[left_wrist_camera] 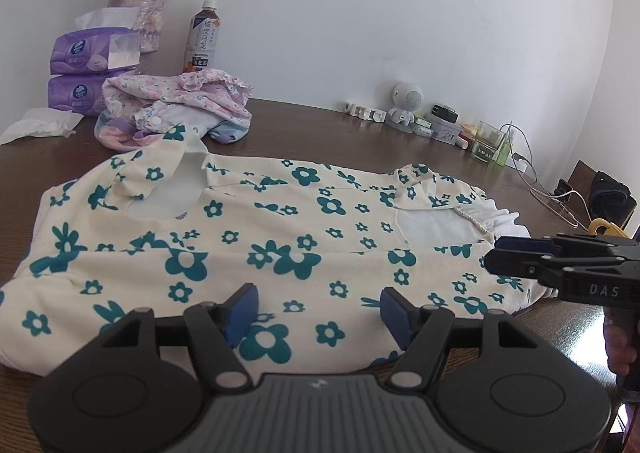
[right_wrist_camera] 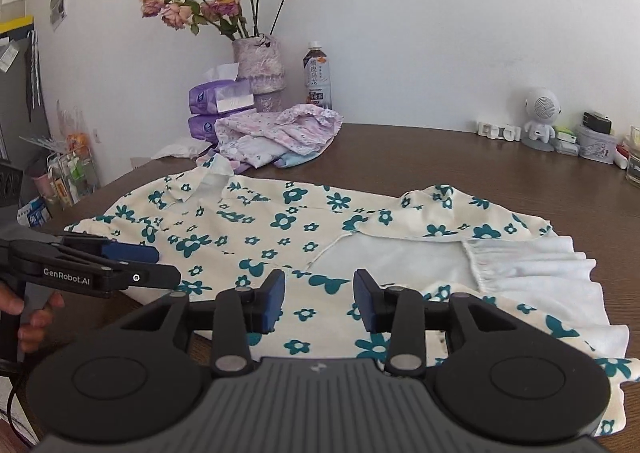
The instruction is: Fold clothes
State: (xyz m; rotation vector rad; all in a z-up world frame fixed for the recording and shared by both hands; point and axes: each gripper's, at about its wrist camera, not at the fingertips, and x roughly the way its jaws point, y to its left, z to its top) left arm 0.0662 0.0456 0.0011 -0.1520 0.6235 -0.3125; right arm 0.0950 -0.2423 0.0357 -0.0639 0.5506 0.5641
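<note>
Matt cotton-like garment (left_wrist_camera: pixel 248 253), glossy wooden table (left_wrist_camera: pixel 320 133)

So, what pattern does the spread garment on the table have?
Teal flowers on cream; the garment shows best in the left wrist view.

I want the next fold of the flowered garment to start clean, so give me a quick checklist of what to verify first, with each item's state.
1. Left gripper open and empty: ok, jaws apart, no cloth between them.
2. Right gripper open and empty: ok, jaws apart over the fabric.
3. Flowered garment spread on the table: ok, though its right portion is turned back, white inside showing.
4. Near hem fully on the table: cannot tell, the gripper bodies hide it.
5. Pink clothes pile apart from the garment: not ok, it appears to touch the far edge near the collar.
6. Cables away from the fabric: ok.
</note>
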